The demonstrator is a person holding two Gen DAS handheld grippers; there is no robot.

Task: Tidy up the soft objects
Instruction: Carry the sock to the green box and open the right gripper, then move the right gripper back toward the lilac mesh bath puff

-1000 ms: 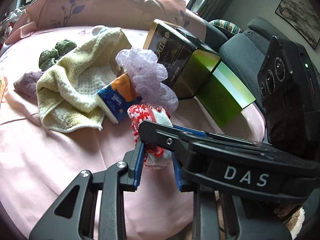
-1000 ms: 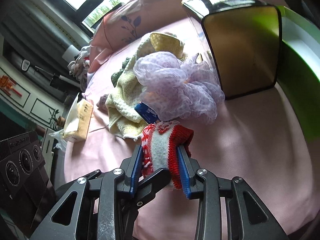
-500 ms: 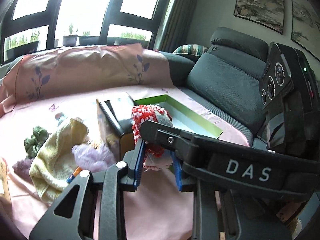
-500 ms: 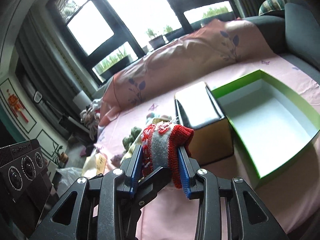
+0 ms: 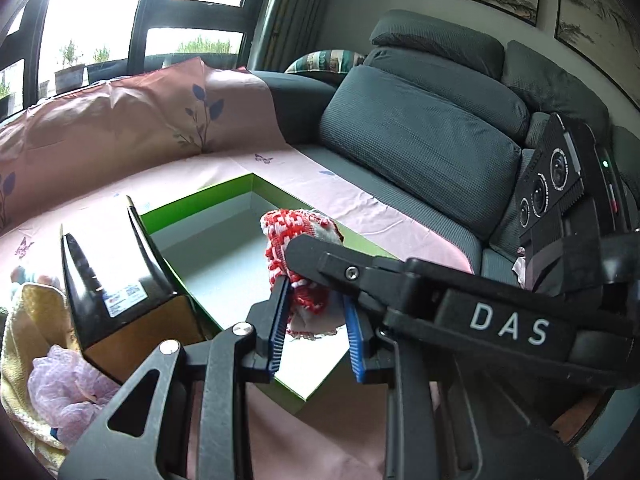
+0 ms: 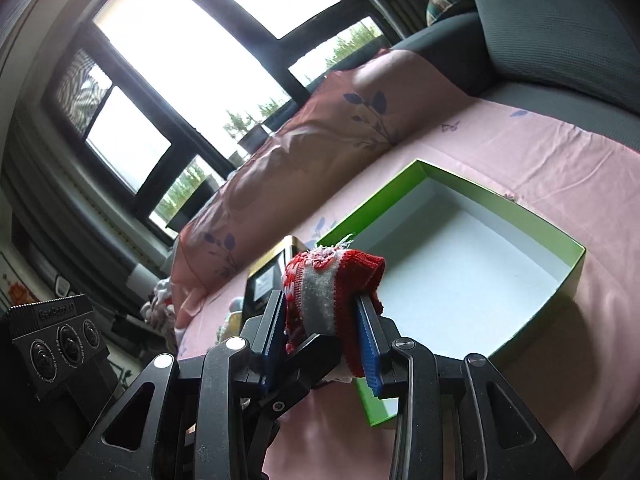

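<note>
Knitted red-and-white cloth (image 5: 298, 264) is pinched by both claws at once: the left claw (image 5: 316, 326) has its blue pads pressed on the lower part, and the right claw (image 6: 320, 336) clamps the folded bundle (image 6: 328, 288) from both sides. In the left view the right claw's black finger crosses in front of the cloth. Neither pair of jaws is spread.

The green box (image 5: 244, 182) lies just ahead of and below both claws, its white floor bare. The cloth hangs over the near part of that floor, clear of it. The black carton (image 5: 116, 276) stands just left of the left claw, touching the box wall; the yellow towel (image 5: 24, 320) and the lilac puff (image 5: 68, 396) lie further left and lower.

To do this step well, I would carry the cloth forward until it is over the middle of the floor, lower it close before letting go, and keep both claws moving together so the knit is not stretched or torn between them. Release one claw first, then the other, so the bundle drops flat and not over the rim.

Compared with a second ago, the view has swung away from the heap of towel, puff and packet, which then filled the frame ahead; the box was at the far right edge and is now straight ahead. The grip on the cloth looks unchanged.
</note>
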